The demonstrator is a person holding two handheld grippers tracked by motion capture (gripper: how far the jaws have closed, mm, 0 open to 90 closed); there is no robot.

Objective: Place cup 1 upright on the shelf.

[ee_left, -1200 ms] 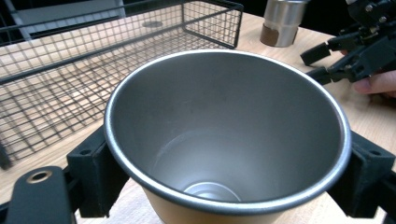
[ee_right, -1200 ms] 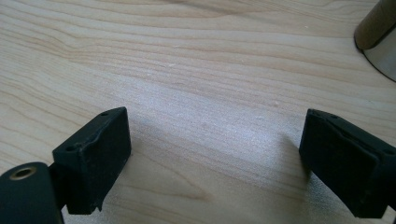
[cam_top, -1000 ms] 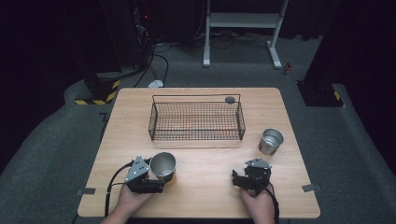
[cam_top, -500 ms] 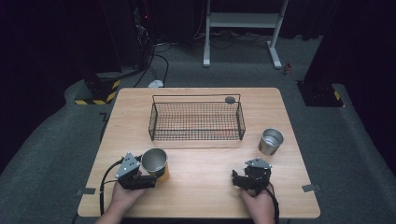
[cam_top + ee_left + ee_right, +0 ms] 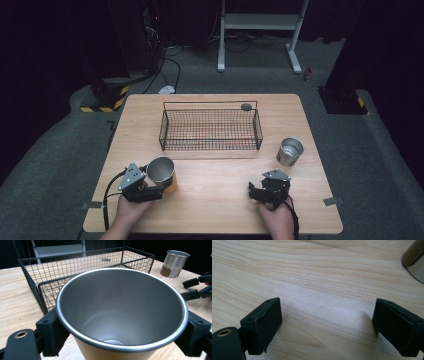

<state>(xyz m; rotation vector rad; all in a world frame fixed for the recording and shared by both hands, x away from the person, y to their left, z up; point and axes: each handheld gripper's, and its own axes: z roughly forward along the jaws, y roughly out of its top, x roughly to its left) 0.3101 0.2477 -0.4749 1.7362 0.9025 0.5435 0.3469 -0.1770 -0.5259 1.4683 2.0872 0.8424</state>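
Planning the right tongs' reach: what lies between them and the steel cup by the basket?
Bare wooden tabletop; the high view shows nothing between the right tongs and that steel cup.

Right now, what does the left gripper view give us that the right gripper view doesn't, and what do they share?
Left gripper view: the black wire mesh basket, empty, and the left gripper shut on the steel cup with the orange-tan lower band, seen from above and empty inside. Right gripper view: the right gripper open over bare wood, nothing between its jaws. Shared: the light wooden table and the second steel cup with the brown base band, upright; the right gripper view catches just its edge.
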